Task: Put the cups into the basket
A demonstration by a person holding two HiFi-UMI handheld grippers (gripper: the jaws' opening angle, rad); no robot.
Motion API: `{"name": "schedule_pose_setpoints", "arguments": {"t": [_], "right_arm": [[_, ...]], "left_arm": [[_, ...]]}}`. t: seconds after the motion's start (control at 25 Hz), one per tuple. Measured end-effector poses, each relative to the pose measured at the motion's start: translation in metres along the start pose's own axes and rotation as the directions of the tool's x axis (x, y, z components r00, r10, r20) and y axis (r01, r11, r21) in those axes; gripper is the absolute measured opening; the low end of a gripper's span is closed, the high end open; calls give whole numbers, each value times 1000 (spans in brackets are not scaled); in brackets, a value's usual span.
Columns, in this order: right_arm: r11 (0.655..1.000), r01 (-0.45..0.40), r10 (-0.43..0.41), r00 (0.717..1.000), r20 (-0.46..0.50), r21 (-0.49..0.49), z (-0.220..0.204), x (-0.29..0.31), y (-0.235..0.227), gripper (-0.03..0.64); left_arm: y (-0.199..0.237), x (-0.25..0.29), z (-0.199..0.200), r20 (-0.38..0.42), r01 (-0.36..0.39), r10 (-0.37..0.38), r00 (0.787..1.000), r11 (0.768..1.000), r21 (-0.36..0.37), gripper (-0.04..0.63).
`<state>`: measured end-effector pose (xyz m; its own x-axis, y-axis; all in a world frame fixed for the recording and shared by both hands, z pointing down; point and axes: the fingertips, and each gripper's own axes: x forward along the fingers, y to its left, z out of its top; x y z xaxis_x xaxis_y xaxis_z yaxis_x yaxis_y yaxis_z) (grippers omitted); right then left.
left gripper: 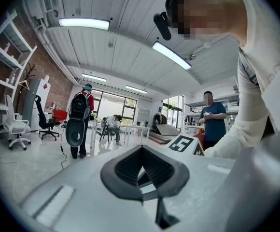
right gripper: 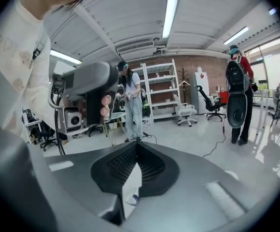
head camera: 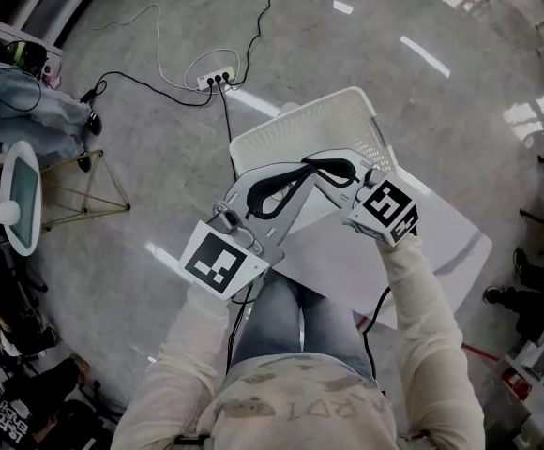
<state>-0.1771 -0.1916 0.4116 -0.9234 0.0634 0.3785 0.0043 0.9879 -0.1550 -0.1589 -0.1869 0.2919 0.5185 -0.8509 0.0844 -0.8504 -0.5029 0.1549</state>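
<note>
Basket (head camera: 286,134) sits on the white table (head camera: 445,242), both tools held up over it: left gripper (left gripper: 141,167) with jaws pressed together on nothing, right gripper (right gripper: 136,162) likewise shut and empty. Not 1 cup shows anywhere, and the basket's inside is largely covered. My read: cups already in, or none fetched yet.
</note>
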Motion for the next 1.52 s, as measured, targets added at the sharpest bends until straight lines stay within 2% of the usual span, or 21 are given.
{"name": "schedule_pose_setpoints", "arguments": {"t": [0.16,0.32,0.64,1.0,1.28,1.52], "right_arm": [[999,48,-49,993,110,8,42,-39,24,26],[995,99,-101,970,223,20,78,-79,49,26],[982,179,-187,921,342,57,115,-148,92,26],[970,229,-241,881,408,80,131,-179,116,26],[967,244,-254,869,424,80,133,-187,123,26],[967,244,-249,872,422,65,136,-192,126,26]], "left_arm": [[-16,-5,19,-4,-8,8,1000,1000,1,1],[-40,-10,37,10,-1,1,1000,1000,17,1],[-87,-14,70,34,37,-39,999,998,55,1],[-118,-18,84,58,58,-63,996,995,86,1],[-127,-26,88,66,48,-54,996,994,96,1],[-132,-28,89,75,36,-44,996,994,99,1]]}}
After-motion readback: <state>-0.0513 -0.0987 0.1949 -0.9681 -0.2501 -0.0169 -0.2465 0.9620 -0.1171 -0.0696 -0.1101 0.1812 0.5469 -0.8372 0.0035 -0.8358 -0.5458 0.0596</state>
